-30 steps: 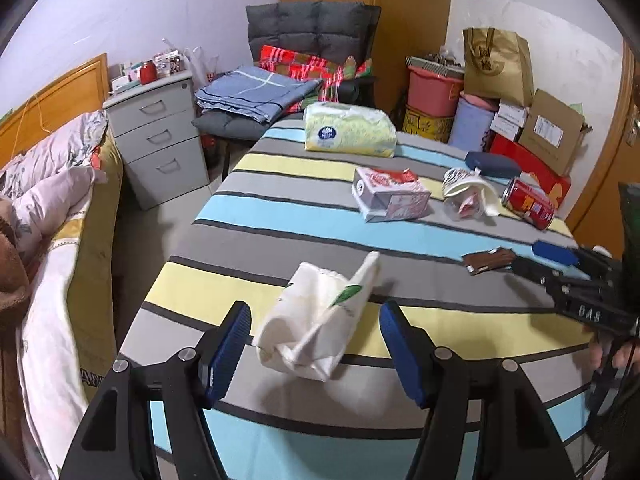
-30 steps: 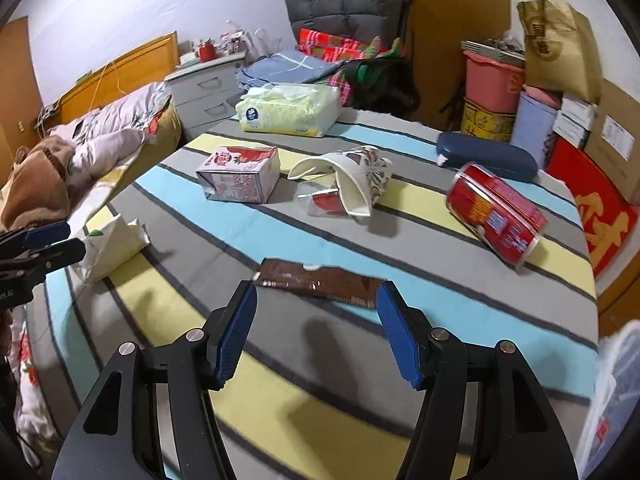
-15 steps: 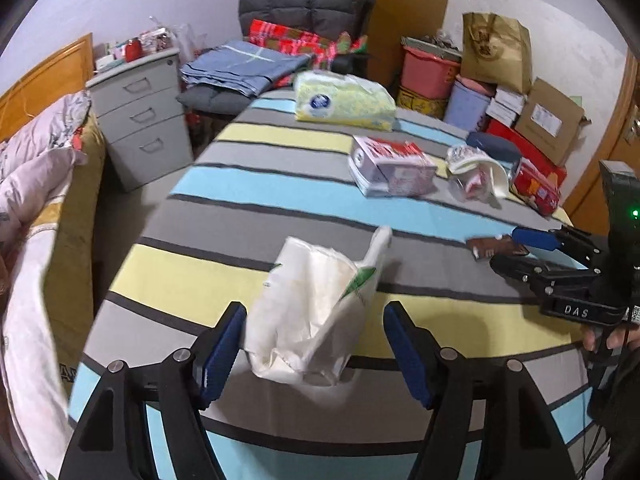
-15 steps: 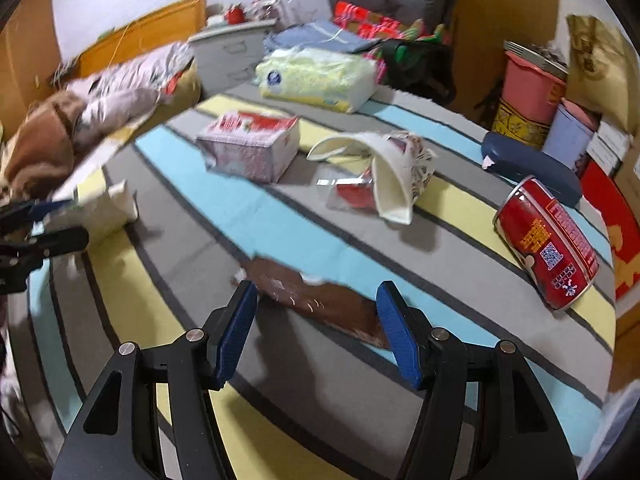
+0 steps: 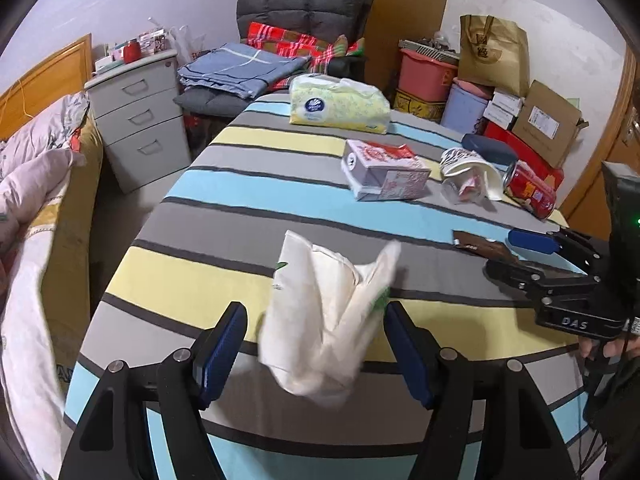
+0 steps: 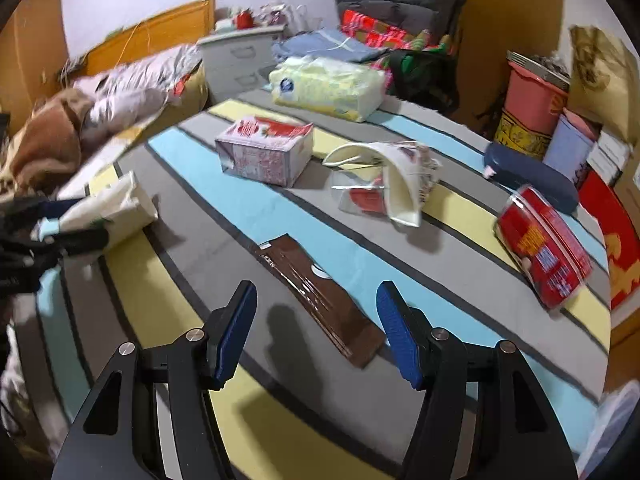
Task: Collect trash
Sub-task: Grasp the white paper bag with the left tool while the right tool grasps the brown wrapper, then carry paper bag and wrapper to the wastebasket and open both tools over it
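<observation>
A crumpled white plastic bag [image 5: 324,316] lies on the striped table between the open fingers of my left gripper [image 5: 314,344]; it also shows in the right wrist view [image 6: 108,208]. A flat brown wrapper [image 6: 320,296] lies between the open fingers of my right gripper [image 6: 316,328], a little above it. In the left wrist view the right gripper [image 5: 520,256] is over the wrapper [image 5: 480,245]. A crushed carton [image 6: 264,152], a crushed paper cup with a clear wrapper [image 6: 384,188] and a red can [image 6: 544,248] lie farther back.
A tissue pack [image 5: 338,104] sits at the table's far end, a dark blue case [image 6: 532,180] at the far right. A bed [image 5: 32,184] and a drawer unit [image 5: 140,116] stand left. Boxes, tubs and a paper bag [image 5: 492,56] are stacked right.
My left gripper has closed in on the white bag, which now sits between its fingers. My right gripper has moved forward and down over the brown wrapper.
</observation>
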The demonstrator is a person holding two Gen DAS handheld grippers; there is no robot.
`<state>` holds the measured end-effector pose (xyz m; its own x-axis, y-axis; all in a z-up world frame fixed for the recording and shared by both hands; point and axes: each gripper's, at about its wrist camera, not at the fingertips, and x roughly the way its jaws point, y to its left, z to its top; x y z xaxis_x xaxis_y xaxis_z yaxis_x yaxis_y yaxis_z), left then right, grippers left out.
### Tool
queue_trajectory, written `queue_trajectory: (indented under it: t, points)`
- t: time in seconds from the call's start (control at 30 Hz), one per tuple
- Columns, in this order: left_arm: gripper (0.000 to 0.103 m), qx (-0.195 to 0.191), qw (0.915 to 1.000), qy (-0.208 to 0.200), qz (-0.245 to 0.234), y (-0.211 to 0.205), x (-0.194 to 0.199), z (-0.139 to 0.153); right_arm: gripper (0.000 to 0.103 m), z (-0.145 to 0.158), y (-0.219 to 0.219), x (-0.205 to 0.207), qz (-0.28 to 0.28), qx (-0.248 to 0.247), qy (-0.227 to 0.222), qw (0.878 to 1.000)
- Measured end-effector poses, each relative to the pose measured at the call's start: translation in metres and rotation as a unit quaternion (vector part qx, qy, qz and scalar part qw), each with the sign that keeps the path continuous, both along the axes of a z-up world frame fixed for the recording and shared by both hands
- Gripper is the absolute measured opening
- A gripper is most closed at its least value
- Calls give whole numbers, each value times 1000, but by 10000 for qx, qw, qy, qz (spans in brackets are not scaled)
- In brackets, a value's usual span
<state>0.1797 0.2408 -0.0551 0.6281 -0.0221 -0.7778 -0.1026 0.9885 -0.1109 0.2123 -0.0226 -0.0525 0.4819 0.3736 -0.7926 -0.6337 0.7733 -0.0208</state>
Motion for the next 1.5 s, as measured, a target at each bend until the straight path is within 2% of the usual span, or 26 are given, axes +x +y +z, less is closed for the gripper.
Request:
queue_trajectory:
  t: [0.07, 0.17, 0.27, 0.33, 0.4, 0.47, 0.5, 0.53, 0.57, 0.8, 1.5]
  points:
    - [70, 25, 10000, 61, 3, 1, 1, -3, 64, -7, 7, 5, -5, -195, 45, 9998]
    - [70, -102, 9998, 158, 18, 4, 6, -10, 64, -4, 5, 9, -41, 10, 127, 9999]
    - [70, -146, 9997, 189, 14, 3, 10, -15, 64, -7, 6, 11, -137, -13, 200, 9997]
    - [70, -118, 9998, 169, 36, 1, 11, -15, 56, -6, 7, 7, -124, -14, 181, 9998]
    - [70, -193, 9997, 154, -17, -1, 11, -15, 39, -5, 7, 5, -127, 30, 181, 9997]
    - [70, -274, 9995, 144, -45, -1, 10, -15, 34, -5, 8, 3, -131, 51, 182, 9997]
    - [64, -292, 9995, 138, -48, -2, 9, -14, 28, -5, 7, 3, -144, 66, 190, 9997]
    - [54, -290, 9995, 134, -18, -2, 9, -14, 24, -5, 6, 2, -156, 99, 209, 9996]
    - [53, -263, 9996, 142, 9, -3, 8, -14, 22, -5, 5, 2, -198, 127, 232, 9995]
    - [46, -372, 9993, 67, 14, -11, 1, -9, 20, -5, 0, -6, -444, 307, 308, 9981]
    - [46, -189, 9978, -378, -507, -86, -16, 34, 20, 18, -48, -33, -1191, 947, 27, 9884]
